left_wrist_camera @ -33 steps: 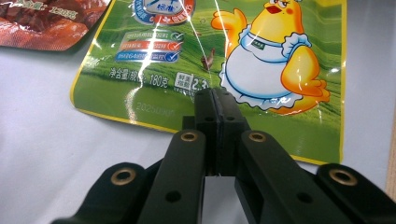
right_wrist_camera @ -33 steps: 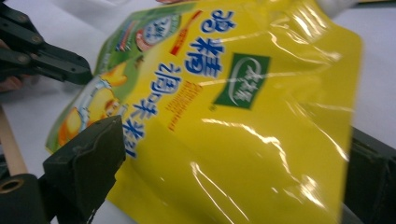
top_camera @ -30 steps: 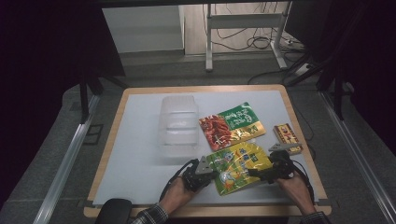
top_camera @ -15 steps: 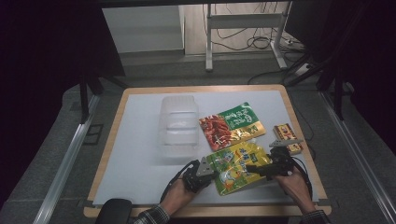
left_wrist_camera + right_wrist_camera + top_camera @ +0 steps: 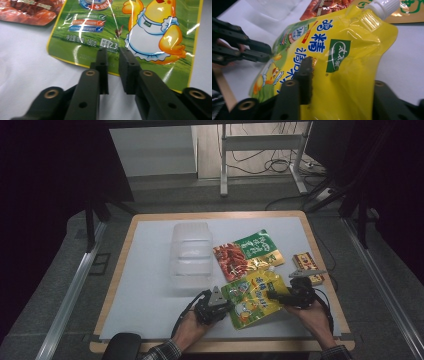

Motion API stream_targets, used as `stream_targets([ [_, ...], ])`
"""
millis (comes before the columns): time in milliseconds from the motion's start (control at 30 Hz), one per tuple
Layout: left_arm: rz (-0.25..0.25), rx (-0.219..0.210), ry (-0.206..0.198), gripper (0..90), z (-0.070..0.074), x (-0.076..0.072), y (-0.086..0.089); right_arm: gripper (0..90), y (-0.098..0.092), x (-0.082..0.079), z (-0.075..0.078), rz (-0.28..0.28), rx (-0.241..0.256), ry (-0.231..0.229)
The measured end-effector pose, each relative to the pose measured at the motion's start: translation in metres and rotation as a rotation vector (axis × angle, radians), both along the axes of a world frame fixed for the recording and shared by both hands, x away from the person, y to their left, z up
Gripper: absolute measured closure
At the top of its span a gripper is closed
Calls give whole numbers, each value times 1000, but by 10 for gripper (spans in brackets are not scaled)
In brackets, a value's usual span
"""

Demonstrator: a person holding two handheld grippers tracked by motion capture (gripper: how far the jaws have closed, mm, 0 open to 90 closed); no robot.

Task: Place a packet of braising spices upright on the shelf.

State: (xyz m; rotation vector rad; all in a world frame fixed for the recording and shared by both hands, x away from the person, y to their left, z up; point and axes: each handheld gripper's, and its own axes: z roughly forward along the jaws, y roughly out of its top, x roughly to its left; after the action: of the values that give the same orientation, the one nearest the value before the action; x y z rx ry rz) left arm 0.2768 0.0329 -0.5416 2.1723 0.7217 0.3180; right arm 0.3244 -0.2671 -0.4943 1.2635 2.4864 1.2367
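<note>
A yellow and green spouted pouch with a cartoon chick lies near the table's front edge. My left gripper sits at the pouch's bottom left edge. In the left gripper view its jaws stand almost together over the edge of the pouch, with nothing pinched between them. My right gripper grips the pouch from the right. In the right gripper view the pouch bulges between the two jaws of my right gripper, with its white cap at the top.
A clear plastic container stands at mid table. A red and green snack packet lies just behind the pouch. A small brown box sits near the right edge. The table top is white with a wooden rim.
</note>
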Motion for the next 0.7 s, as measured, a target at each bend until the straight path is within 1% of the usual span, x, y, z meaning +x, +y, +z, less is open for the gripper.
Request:
stream_targets([
  [33,17,11,-13,711,1,-1,0,768,0,-1,2,-4,4,-18],
  [67,17,11,-13,681,1,-1,0,796,0,-2,3,-7,15,-16],
  [100,38,10,-12,645,3,-1,1,821,-1,-2,5,-10,33,-16],
  [167,53,1,-3,572,5,0,5,859,-1,-3,7,-10,54,-23],
  [200,53,1,-3,547,5,0,5,859,-1,-3,7,-10,54,-23],
  [233,64,-14,1,505,7,1,10,870,-1,-3,10,-6,72,-21],
  [267,64,-14,1,460,7,1,10,870,-1,-3,10,-6,72,-21],
  [300,60,-15,6,410,9,1,13,863,-1,-3,11,-5,87,-21],
  [333,60,-16,6,410,10,1,15,863,-1,-3,11,-5,87,-21],
  [367,56,-28,8,337,13,0,20,847,-2,-2,12,-12,101,-19],
  [433,54,-34,3,273,16,-1,24,846,-3,-2,12,-9,112,-13],
  [500,53,-24,-6,219,18,-2,28,853,-4,-1,13,-5,128,-11],
  [600,58,-15,-12,177,19,-3,32,856,-3,-2,15,5,123,-19],
  [633,50,-4,-8,142,19,-4,36,866,-3,-3,16,15,124,-29],
  [667,52,6,-14,113,19,-5,37,870,-3,-3,17,19,126,-30],
  [700,53,12,-22,107,19,-6,38,874,-3,-3,18,24,134,-28],
])
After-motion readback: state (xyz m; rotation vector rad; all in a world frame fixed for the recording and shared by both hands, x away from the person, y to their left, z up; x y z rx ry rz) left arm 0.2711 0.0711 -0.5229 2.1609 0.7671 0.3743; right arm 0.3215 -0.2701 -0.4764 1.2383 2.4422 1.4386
